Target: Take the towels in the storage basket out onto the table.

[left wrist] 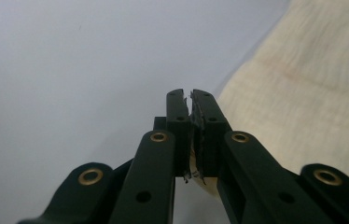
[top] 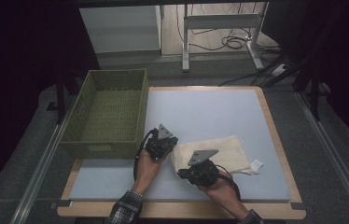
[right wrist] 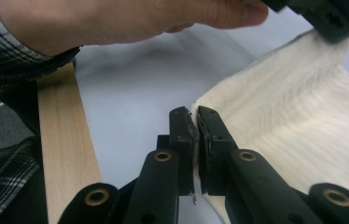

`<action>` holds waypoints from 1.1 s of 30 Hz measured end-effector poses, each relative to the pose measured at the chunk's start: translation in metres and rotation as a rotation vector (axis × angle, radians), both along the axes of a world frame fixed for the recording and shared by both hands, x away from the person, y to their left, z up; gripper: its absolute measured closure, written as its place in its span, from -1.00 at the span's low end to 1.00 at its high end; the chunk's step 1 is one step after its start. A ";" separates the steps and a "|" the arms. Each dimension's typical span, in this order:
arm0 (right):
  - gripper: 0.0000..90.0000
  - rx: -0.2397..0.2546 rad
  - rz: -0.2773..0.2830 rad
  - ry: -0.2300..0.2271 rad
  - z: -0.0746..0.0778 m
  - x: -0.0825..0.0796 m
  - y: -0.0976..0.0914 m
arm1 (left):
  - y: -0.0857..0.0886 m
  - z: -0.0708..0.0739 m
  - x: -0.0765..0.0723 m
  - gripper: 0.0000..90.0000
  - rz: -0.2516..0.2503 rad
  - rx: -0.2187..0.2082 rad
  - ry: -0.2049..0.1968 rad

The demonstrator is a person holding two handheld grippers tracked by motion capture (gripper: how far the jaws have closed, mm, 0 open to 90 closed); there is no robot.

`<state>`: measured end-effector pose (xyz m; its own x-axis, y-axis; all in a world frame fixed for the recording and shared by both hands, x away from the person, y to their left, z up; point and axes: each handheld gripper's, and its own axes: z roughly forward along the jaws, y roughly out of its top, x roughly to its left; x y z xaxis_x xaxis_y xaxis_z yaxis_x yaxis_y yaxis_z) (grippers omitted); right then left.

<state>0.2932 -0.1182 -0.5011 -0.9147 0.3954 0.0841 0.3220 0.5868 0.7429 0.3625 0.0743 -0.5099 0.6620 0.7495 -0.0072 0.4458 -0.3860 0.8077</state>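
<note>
cloth: cream folded cloth (top: pixel 219 150) lies low and right of centre in the high view, on the pale grey table top (top: pixel 200 112); small white tag (top: pixel 255 164) sticks out at its right edge
left gripper: left gripper (top: pixel 169 143) sits at the cloth's left edge, lower centre of the high view; jaws pressed together on a thin bit of the cloth edge (in the left gripper view cream fabric (left wrist: pixel 303 88) fills the right side and a sliver shows between the pads)
right gripper: right gripper (top: pixel 182 171) is at the cloth's near left corner, just below the other one; jaws clamped on the cloth edge (right wrist: pixel 298 126), seen in the right gripper view
why held so: both grips are on the same left side of the cloth, one corner each, probably so it can be lifted without bunching or folded over evenly
basket: green woven basket (top: pixel 109 112) stands at the left of the table, open top, nothing in it; likely where the cloth goes (a guess)
other hand: in the right gripper view the person's left hand (right wrist: pixel 130 18) crosses the top of the frame, plaid sleeve (right wrist: pixel 4 56) at left
table edge: wooden rim (right wrist: pixel 65 140) shows at left in the right gripper view
step: cloth gripped at two corners, rest of it flat on the table
</note>
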 end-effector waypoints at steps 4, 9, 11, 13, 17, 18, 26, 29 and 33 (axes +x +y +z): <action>0.89 0.014 -0.037 -0.013 0.004 0.000 -0.018 | -0.015 0.004 0.006 0.92 -0.046 -0.016 -0.013; 0.89 0.035 -0.084 -0.015 0.007 0.000 -0.043 | -0.036 0.006 0.016 0.91 -0.089 -0.026 -0.011; 0.89 0.045 -0.106 -0.014 0.007 0.000 -0.053 | -0.046 0.007 0.019 0.91 -0.102 -0.033 -0.013; 0.89 0.051 -0.127 -0.014 0.007 0.001 -0.062 | -0.054 0.007 0.022 0.91 -0.112 -0.037 -0.015; 0.88 0.054 -0.176 -0.007 0.005 0.003 -0.084 | -0.071 0.008 0.029 0.90 -0.139 -0.037 -0.014; 0.88 0.055 -0.187 -0.008 0.005 0.003 -0.089 | -0.075 0.008 0.031 0.90 -0.145 -0.037 -0.013; 0.88 0.064 -0.262 -0.007 0.005 0.003 -0.125 | -0.108 0.009 0.042 0.89 -0.198 -0.025 -0.005; 0.88 0.062 -0.285 -0.014 0.006 0.003 -0.136 | -0.121 0.010 0.047 0.88 -0.214 -0.025 -0.003; 0.88 0.066 -0.318 -0.011 0.006 0.003 -0.151 | -0.136 0.012 0.050 0.88 -0.233 -0.021 -0.007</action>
